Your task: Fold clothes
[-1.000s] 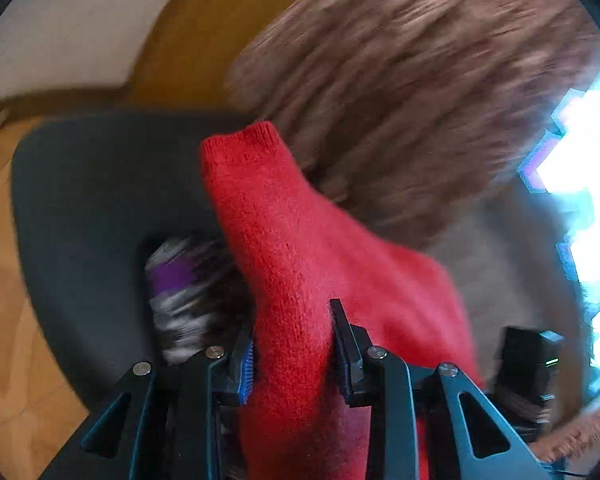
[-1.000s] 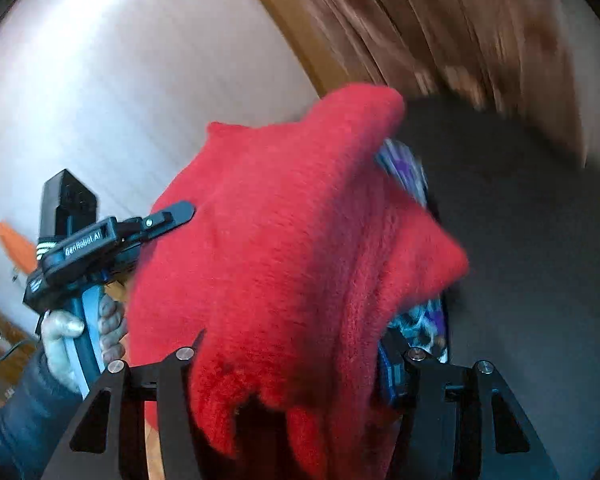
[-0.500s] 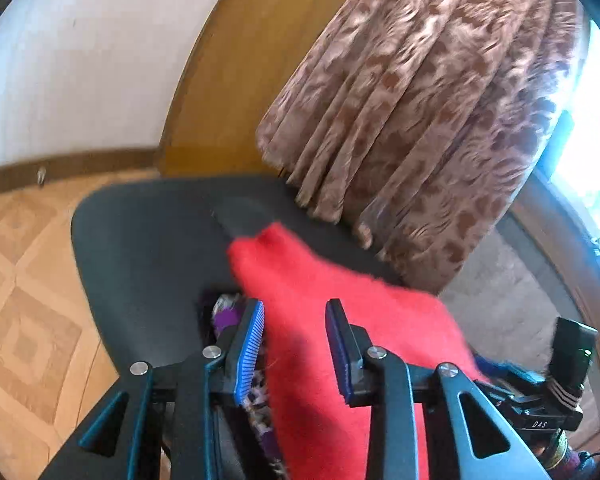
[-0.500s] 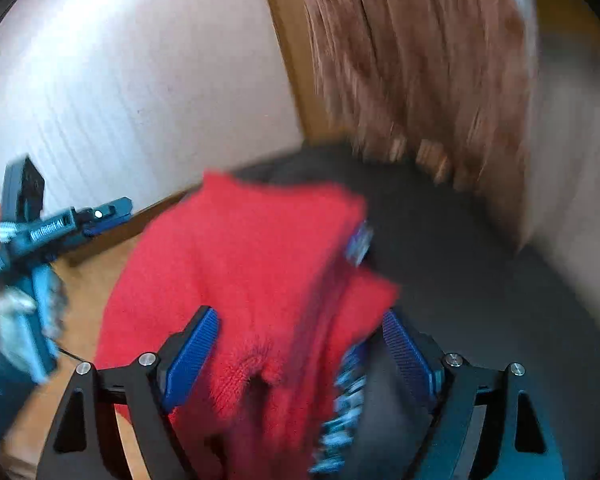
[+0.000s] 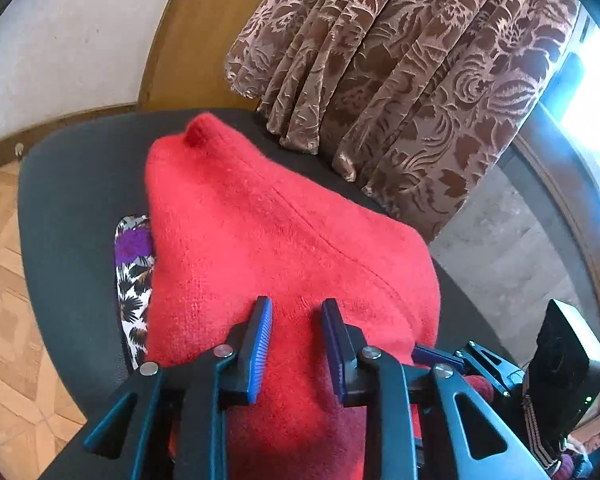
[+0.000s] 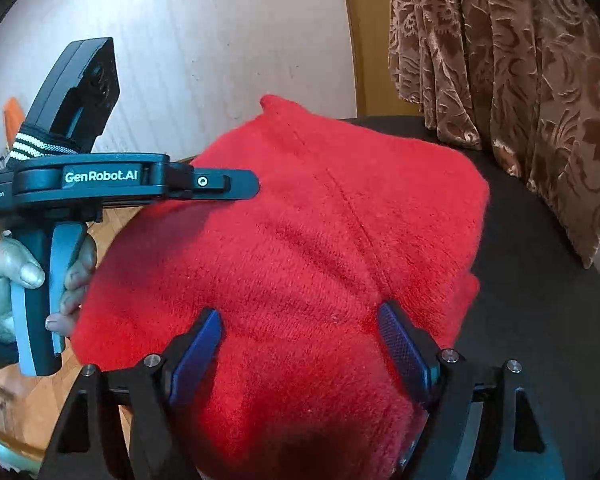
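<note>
Red sweater (image 5: 260, 248) lies folded on blk chair (image 5: 72, 200).

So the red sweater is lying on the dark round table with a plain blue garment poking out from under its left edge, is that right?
Not quite. The garment under the red sweater is not plain blue: it is white with a black and purple print, as the left wrist view shows. The rest holds: the sweater lies on the dark round table.

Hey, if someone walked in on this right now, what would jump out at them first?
The bright red knitted sweater, piled in the middle of the dark round table. A purple and black patterned garment peeks out from under its left edge. Behind hangs a brown floral curtain, and both claws frame the sweater, the left claw closing over it and the right claw also closing.
</note>
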Action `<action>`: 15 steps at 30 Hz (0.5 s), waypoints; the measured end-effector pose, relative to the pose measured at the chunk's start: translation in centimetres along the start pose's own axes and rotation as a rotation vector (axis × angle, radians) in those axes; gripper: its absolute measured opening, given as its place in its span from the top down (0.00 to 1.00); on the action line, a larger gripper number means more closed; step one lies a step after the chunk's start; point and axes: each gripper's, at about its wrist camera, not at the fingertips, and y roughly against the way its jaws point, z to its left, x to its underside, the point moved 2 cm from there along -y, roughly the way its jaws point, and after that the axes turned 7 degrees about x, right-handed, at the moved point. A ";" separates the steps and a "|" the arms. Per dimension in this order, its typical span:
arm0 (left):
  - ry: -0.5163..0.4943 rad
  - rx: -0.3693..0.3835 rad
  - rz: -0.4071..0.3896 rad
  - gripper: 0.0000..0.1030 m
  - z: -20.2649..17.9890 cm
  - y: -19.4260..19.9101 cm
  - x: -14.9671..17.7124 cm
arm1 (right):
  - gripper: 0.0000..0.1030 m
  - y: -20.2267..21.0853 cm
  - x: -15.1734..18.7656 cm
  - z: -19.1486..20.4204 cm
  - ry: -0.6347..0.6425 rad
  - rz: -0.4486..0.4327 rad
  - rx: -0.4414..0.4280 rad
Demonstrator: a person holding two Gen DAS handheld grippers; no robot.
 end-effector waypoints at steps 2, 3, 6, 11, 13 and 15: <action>0.003 -0.019 -0.009 0.74 -0.1 0.2 0.1 | 0.20 0.3 -0.2 0.9 -0.005 -0.007 0.000; 0.001 -0.035 -0.019 0.74 -0.3 0.4 0.2 | 0.20 0.2 -0.4 1.2 -0.004 -0.012 0.013; -0.024 -0.121 -0.064 0.71 -1.1 2.0 0.4 | 0.19 1.2 -0.9 2.8 0.027 -0.016 0.067; -0.089 -0.293 -0.166 0.62 -2.2 7.0 1.9 | 0.16 5.5 -2.2 5.6 0.042 -0.058 0.195; -0.089 -0.354 -0.172 0.57 -2.7 8.8 2.8 | 0.12 7.0 -2.5 6.2 0.021 -0.089 0.234; -0.117 -0.415 -0.176 0.56 -3.3 10.4 3.8 | 0.11 8.3 -2.6 6.8 0.001 -0.114 0.285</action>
